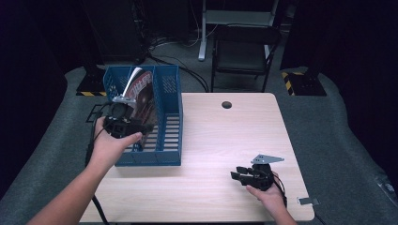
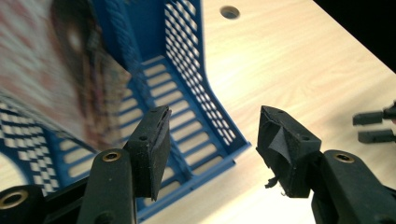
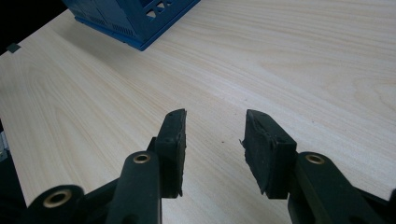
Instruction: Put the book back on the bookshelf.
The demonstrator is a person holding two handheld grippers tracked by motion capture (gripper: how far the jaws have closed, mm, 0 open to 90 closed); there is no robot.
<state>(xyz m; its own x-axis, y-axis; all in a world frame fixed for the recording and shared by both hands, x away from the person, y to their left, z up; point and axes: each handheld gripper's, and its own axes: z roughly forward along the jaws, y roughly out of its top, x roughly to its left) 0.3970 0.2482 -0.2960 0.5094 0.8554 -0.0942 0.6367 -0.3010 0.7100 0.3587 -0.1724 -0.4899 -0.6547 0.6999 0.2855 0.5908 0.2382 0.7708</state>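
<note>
While the magazine point(image 1: 141, 93) stands tilted inside the blue file rack point(image 1: 170, 122) at the table's point(image 1: 225, 140) left side, we hold the left gripper point(image 2: 212, 144) wide open and empty beside it; the right gripper point(image 3: 215, 149) hovers open and empty, well apart.

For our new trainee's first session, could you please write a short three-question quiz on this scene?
1. True or false: the left gripper grips the magazine.
2. Where does the magazine stand? A) flat on the table B) in the blue file rack C) on the chair
3. Fill in: the right gripper hangs open above bare ____.

Key: 1 false, its jaws are open and empty; 2 B; 3 table.
</note>
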